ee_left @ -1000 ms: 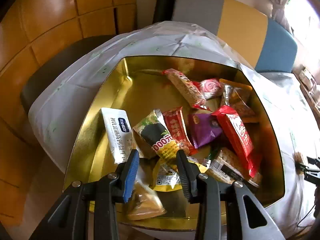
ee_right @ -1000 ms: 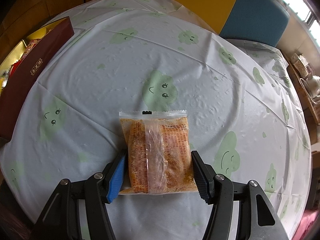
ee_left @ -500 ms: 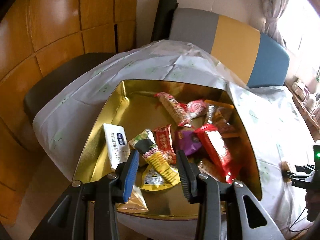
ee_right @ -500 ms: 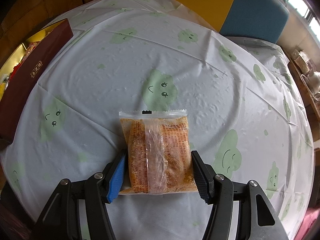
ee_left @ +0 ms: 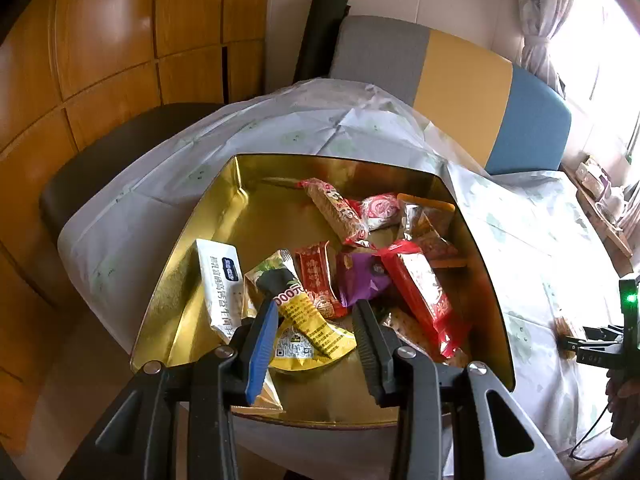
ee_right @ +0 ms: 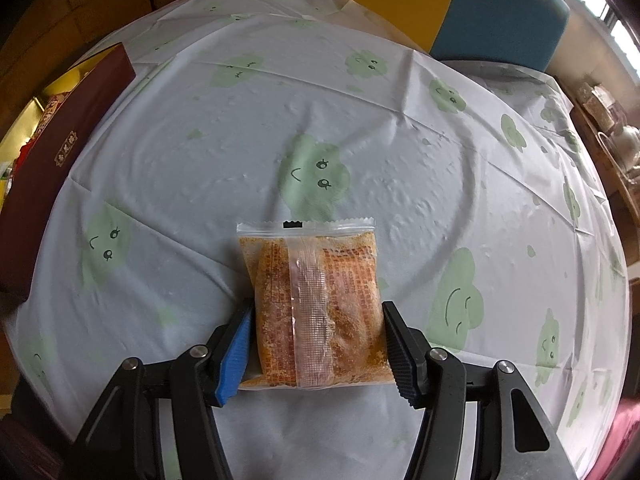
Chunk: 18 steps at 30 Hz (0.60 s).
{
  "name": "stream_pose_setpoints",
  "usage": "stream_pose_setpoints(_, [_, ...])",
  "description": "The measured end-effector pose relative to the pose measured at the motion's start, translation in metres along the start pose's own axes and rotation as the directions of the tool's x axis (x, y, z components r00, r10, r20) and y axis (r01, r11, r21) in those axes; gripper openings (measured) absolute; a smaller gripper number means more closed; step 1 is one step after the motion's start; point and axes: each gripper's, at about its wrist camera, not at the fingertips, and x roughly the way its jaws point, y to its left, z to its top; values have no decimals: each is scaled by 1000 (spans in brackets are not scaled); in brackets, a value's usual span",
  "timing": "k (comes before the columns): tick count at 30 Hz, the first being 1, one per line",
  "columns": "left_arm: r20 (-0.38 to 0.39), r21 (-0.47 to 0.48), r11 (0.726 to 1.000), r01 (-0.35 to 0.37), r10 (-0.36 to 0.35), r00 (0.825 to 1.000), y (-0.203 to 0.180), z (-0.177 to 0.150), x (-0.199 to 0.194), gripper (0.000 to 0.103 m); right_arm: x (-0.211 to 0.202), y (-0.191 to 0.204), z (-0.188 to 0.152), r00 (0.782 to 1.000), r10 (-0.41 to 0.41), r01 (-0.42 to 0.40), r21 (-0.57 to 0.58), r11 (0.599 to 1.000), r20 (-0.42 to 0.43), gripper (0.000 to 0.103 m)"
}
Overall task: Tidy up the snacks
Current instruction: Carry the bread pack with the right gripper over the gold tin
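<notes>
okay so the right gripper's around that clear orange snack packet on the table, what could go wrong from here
The right gripper straddles the clear orange packet only at its near end, so it could sag or slip out when lifted. The gold tin is already crowded on its right side with loose wrappers; dropping the packet there may push some over the rim. The left gripper hangs open above the tin, possibly in the way.

A clear packet of orange crumbed snack lies flat on the table. The gold-lined box sits open — mixed wrapped snacks piled inside.
</notes>
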Motion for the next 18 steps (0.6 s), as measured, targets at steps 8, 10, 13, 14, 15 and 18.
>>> stream_pose_setpoints(8, [-9, -24, 1000, -3, 3, 1000, 8, -2, 3, 39, -7, -3, 1, 999, 35, -37, 54, 998, 26, 61])
stream_pose_setpoints(10, [-8, -30, 1000, -3, 3, 1000, 10, -2, 3, 39, -14, -2, 3, 997, 63, -66, 73, 995, 46, 61])
stream_pose_setpoints(13, [-5, -42, 999, -8, 8, 1000, 15, -2, 3, 39, -29, 7, 7, 992, 99, -105, 65, 992, 82, 61])
stream_pose_setpoints(14, [-3, -48, 999, -11, 11, 1000, 17, -2, 3, 39, -37, 15, 11, 988, 118, -123, 45, 991, 101, 61])
stream_pose_setpoints(15, [-2, -55, 998, -14, 14, 1000, 20, -1, 3, 39, -44, 22, 13, 985, 131, -135, 28, 990, 115, 61])
stream_pose_setpoints(18, [5, -77, 997, -30, 31, 1000, 29, 1, 2, 39, -63, 49, 24, 969, 191, -188, -32, 982, 158, 61])
